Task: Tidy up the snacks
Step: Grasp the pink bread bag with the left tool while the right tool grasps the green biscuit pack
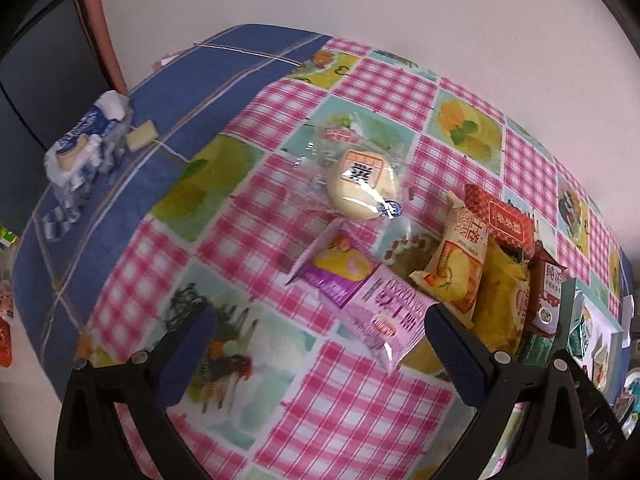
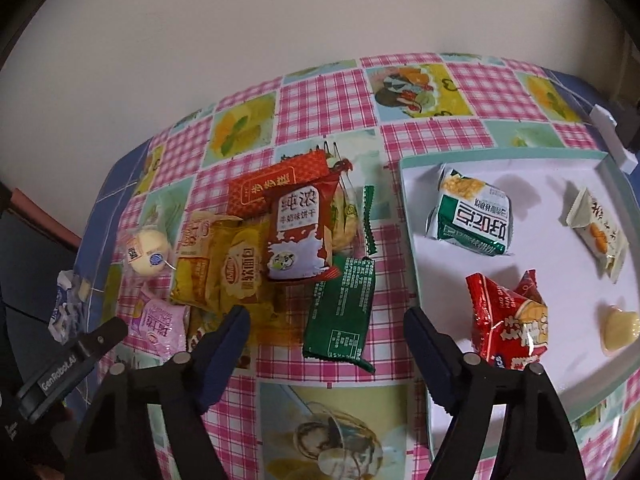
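Observation:
My left gripper (image 1: 320, 320) is open and empty above the checked tablecloth, just short of a pink snack packet (image 1: 368, 300). A round pale bun in clear wrap (image 1: 362, 188) lies beyond it. A pile of snacks (image 1: 496, 264) lies to the right. My right gripper (image 2: 326, 320) is open and empty over a dark green packet (image 2: 340, 312). The pile (image 2: 256, 248) holds yellow, red and milk-biscuit (image 2: 298, 236) packets. A white tray (image 2: 532, 364) on the right holds a green-white packet (image 2: 472, 220), a red packet (image 2: 508, 320), a beige packet (image 2: 600, 232) and a pale candy (image 2: 622, 328).
A crumpled blue-white wrapper (image 1: 84, 148) and a small pale block (image 1: 142, 136) lie at the table's left on the blue cloth. The left gripper's body (image 2: 68, 368) shows at the lower left of the right wrist view. A wall runs behind the table.

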`<state>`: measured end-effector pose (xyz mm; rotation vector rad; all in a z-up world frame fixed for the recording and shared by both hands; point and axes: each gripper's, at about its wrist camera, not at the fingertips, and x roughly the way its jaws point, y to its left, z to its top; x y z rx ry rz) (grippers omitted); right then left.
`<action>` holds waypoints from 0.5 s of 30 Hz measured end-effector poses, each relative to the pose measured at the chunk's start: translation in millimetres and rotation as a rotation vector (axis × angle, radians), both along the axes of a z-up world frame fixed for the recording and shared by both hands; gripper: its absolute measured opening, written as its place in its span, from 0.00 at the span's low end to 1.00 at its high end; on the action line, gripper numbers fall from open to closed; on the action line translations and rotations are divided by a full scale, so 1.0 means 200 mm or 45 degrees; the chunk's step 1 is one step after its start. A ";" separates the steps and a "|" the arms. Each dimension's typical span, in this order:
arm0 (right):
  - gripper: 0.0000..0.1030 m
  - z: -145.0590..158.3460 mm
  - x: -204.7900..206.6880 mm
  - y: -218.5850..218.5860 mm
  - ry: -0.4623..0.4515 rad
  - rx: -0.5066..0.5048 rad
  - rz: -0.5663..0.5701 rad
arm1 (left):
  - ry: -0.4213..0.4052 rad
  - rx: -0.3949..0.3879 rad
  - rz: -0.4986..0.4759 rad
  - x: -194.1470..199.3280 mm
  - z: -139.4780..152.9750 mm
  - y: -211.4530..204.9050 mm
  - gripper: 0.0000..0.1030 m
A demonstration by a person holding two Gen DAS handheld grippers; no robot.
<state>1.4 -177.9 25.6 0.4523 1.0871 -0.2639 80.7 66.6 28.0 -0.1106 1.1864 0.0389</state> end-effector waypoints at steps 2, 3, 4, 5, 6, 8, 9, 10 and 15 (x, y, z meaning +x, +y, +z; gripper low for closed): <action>0.72 -0.03 0.01 -0.01 0.019 0.013 -0.005 | 0.016 -0.007 -0.029 0.03 -0.03 -0.02 1.00; 0.71 -0.04 0.02 -0.01 0.026 0.014 -0.004 | 0.022 -0.008 -0.044 0.04 -0.05 -0.04 1.00; 0.70 -0.06 0.03 -0.02 0.032 0.018 -0.004 | 0.029 -0.007 -0.061 0.05 -0.06 -0.05 1.00; 0.68 -0.07 0.04 -0.02 0.032 0.018 0.001 | 0.039 -0.005 -0.079 0.06 -0.08 -0.06 1.00; 0.67 -0.08 0.04 -0.02 0.037 0.020 0.004 | 0.045 -0.006 -0.092 0.07 -0.09 -0.07 1.00; 0.65 -0.10 0.05 -0.02 0.049 0.017 0.007 | 0.055 -0.012 -0.106 0.09 -0.11 -0.09 1.00; 0.64 -0.11 0.06 -0.02 0.055 0.014 0.008 | 0.057 -0.013 -0.109 0.10 -0.12 -0.10 1.00; 0.64 -0.12 0.06 -0.02 0.061 0.013 0.010 | 0.061 -0.013 -0.111 0.11 -0.13 -0.10 1.00; 0.58 -0.18 0.08 -0.02 0.097 0.003 0.010 | 0.090 -0.024 -0.094 0.15 -0.19 -0.10 1.00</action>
